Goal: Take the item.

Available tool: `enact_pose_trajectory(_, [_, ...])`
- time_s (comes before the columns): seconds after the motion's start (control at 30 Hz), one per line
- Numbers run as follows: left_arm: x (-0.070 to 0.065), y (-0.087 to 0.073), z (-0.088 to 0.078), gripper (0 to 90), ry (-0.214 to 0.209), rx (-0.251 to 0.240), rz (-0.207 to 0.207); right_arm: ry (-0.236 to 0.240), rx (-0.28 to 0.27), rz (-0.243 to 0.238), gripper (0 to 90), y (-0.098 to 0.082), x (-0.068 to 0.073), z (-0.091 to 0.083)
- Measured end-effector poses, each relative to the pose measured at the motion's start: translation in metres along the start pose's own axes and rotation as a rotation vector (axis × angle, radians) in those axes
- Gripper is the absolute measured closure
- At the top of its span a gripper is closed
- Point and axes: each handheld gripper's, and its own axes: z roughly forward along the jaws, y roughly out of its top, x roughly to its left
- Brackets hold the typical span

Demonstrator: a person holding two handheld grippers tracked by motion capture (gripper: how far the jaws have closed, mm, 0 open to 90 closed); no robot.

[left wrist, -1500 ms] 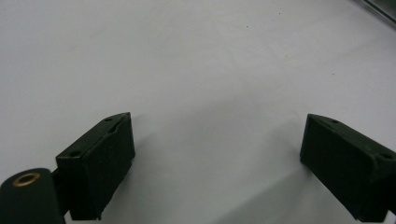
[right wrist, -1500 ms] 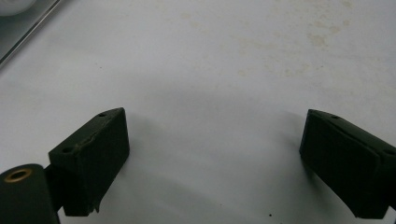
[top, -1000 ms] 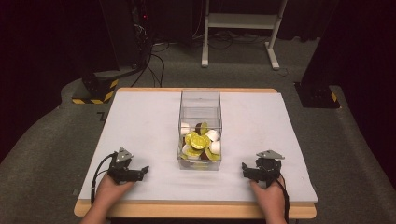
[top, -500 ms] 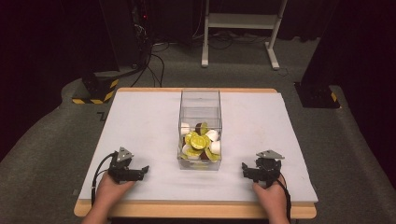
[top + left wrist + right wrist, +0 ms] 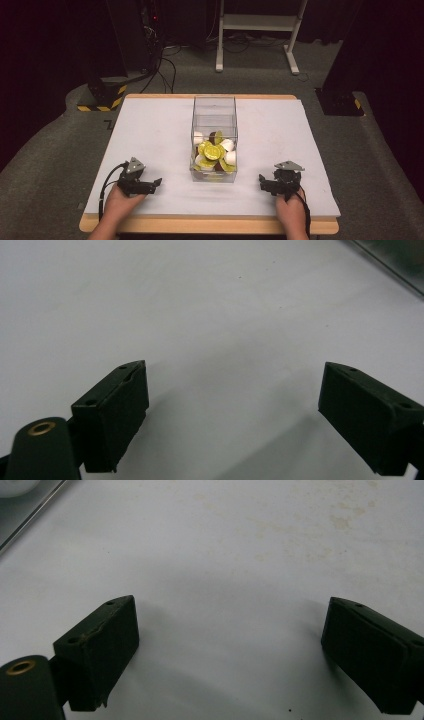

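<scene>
**Both grippers waiting beside the box**

Nothing on the table is shifting from a second ago, though our left gripper (image 5: 158, 182) has just been closing slightly, nothing between its spread jaws. Our right gripper (image 5: 262, 178) is resting spread and empty. Between them, the clear box (image 5: 214, 107) is holding yellow and white capsules (image 5: 214, 153).

clear box (image 5: 214, 112): 1 | claws: 2, left claw (image 5: 156, 183) and right claw (image 5: 262, 180) | hands: 2 | tabletop (image 5: 150, 130): 1 | small pieces in the box (image 5: 212, 150), yellow-green, white and dark: heaped, overlapping, count cannot be told
</scene>
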Motion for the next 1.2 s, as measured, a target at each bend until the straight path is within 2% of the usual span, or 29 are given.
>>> enact_pose_trajectory(0.03, [0.000, 0.000, -0.002, 14.0, -0.007, 0.016, 0.025, 0.000, 0.000, 0.000, 8.0, 0.000, 0.000, 0.000])
enact_pose_trajectory(0.23, [-0.009, 0.003, -0.006, 14.7, -0.044, -0.029, 0.022, 0.002, 0.000, 0.000, 7.9, 0.000, 0.000, 0.000])
enact_pose_trajectory(0.33, [-0.014, 0.004, -0.007, 14.9, -0.053, -0.043, 0.017, 0.003, -0.001, -0.001, 7.9, 0.000, 0.000, 0.000])
enact_pose_trajectory(0.5, [-0.017, 0.006, -0.011, 16.5, -0.069, -0.047, 0.040, 0.006, 0.002, 0.005, 7.6, 0.000, 0.000, 0.001])
enact_pose_trajectory(0.57, [-0.021, 0.009, -0.013, 16.4, -0.095, -0.056, 0.030, 0.006, 0.000, 0.002, 7.7, 0.000, -0.001, 0.001])
enact_pose_trajectory(0.67, [-0.025, 0.010, -0.013, 16.4, -0.105, -0.062, 0.030, 0.005, 0.000, 0.001, 7.6, 0.000, -0.001, 0.001])
enact_pose_trajectory(0.7, [-0.027, 0.010, -0.014, 16.4, -0.110, -0.065, 0.042, 0.005, 0.000, 0.001, 7.6, 0.000, 0.000, 0.001])
enact_pose_trajectory(0.77, [-0.031, 0.011, -0.013, 16.4, -0.110, -0.084, 0.032, 0.001, 0.002, 0.000, 7.5, 0.000, 0.000, 0.001])
enact_pose_trajectory(0.83, [-0.034, 0.012, -0.013, 16.3, -0.115, -0.080, 0.056, 0.001, 0.002, 0.000, 7.5, 0.000, 0.000, 0.001])
enact_pose_trajectory(0.9, [-0.037, 0.012, -0.013, 16.3, -0.117, -0.090, 0.053, 0.001, 0.002, 0.000, 7.5, 0.000, 0.000, 0.001])
enact_pose_trajectory(0.93, [-0.037, 0.013, -0.014, 16.3, -0.121, -0.084, 0.067, 0.001, 0.002, 0.000, 7.6, 0.000, 0.000, 0.001])
enact_pose_trajectory(1.1, [-0.043, 0.015, -0.014, 16.7, -0.144, -0.104, 0.039, 0.001, 0.000, -0.002, 7.6, 0.000, 0.000, 0.001])
enact_pose_trajectory(1.2, [-0.046, 0.015, -0.015, 16.7, -0.161, -0.099, 0.043, 0.004, 0.001, 0.000, 7.7, 0.000, 0.000, 0.001])
